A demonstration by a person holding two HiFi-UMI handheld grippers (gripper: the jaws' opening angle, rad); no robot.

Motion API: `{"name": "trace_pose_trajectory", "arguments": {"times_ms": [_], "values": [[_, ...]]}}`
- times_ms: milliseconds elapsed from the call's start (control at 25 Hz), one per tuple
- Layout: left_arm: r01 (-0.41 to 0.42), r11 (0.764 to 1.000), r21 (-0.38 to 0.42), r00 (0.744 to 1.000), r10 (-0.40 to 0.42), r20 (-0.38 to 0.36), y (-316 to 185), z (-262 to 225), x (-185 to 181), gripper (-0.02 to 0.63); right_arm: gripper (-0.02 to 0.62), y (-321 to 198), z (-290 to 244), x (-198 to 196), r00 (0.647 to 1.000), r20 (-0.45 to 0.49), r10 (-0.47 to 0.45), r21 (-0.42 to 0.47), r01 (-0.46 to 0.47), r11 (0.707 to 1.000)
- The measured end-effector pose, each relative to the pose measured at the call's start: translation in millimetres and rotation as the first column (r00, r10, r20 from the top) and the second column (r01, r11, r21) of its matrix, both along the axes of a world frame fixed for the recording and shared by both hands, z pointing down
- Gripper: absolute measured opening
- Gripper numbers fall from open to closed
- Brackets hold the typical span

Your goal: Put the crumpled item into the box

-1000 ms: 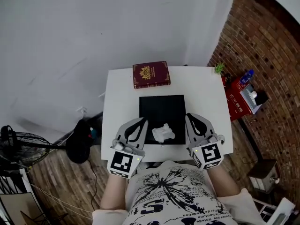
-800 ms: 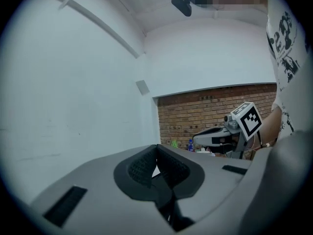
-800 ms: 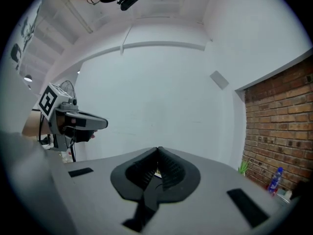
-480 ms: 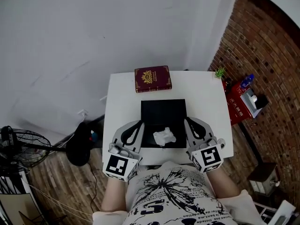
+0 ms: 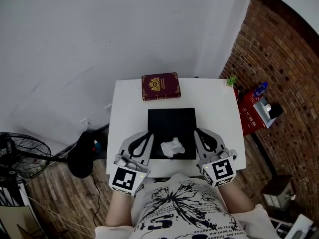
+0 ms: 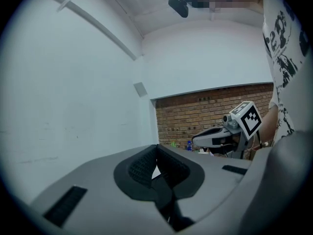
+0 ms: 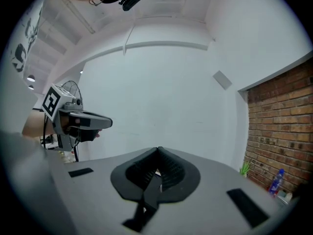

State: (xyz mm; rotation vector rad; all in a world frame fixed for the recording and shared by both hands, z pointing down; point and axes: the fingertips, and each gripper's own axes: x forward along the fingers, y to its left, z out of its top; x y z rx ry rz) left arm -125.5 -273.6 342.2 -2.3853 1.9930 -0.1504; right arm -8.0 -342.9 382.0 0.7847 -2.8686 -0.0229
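In the head view a white table [image 5: 124, 108] stands against a pale wall, with a brick wall [image 5: 284, 54] to its right. A maroon book-shaped box [image 5: 160, 86] with a gold crest lies closed at the table's far edge. Nearer the person, a black square mat [image 5: 172, 123] lies flat in the middle of the table. The crumpled white item [image 5: 172, 147] rests on the near part of that mat, well apart from the box. The left gripper [image 5: 149, 134] lies just left of the crumpled item and the right gripper [image 5: 196, 132] just right of it. Both point away from the person and neither touches the item. A small green plant [image 5: 232, 79] sits at the table's far right corner, and a blue bottle [image 5: 259, 89] stands beyond it by the brick wall. A floor fan [image 5: 20, 153] stands on the wooden floor to the left. In the left gripper view the two ribbed pads meet at their tips with nothing between them, so this tool is closed and empty. Beyond it are the right gripper with its marker cube, the brick wall and the person's printed shirt [image 6: 283, 58]. In the right gripper view the pads likewise press together on nothing. The left gripper shows at the left against the pale wall, and the plant and bottle stand at the right by the bricks.
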Motion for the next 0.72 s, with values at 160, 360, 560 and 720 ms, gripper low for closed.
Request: {"name": "trace_pose_trajectory", "arguments": {"times_ms": [160, 360, 560, 720], "values": [[0.000, 1.000, 0.005, 1.000, 0.000, 0.000, 1, -4, 3, 0.014, 0.012, 1, -3, 3, 1.000, -0.005, 0.002, 0.011, -0.002, 1.000], [0.003, 1.000, 0.000, 1.000, -0.003, -0.009, 5, -6, 3, 0.014, 0.014, 4, -5, 8, 1.000, -0.009, 0.018, 0.012, -0.018, 1.000], [0.003, 1.000, -0.017, 1.000, -0.003, -0.011, 10, -4, 7, 0.014, 0.012, 8, -7, 15, 1.000, -0.018, 0.022, 0.014, -0.022, 1.000], [-0.001, 1.000, -0.019, 1.000, 0.001, -0.022, 13, -3, 11, 0.014, 0.014, 13, -5, 20, 0.999, -0.023, 0.030, 0.007, -0.030, 1.000]]}}
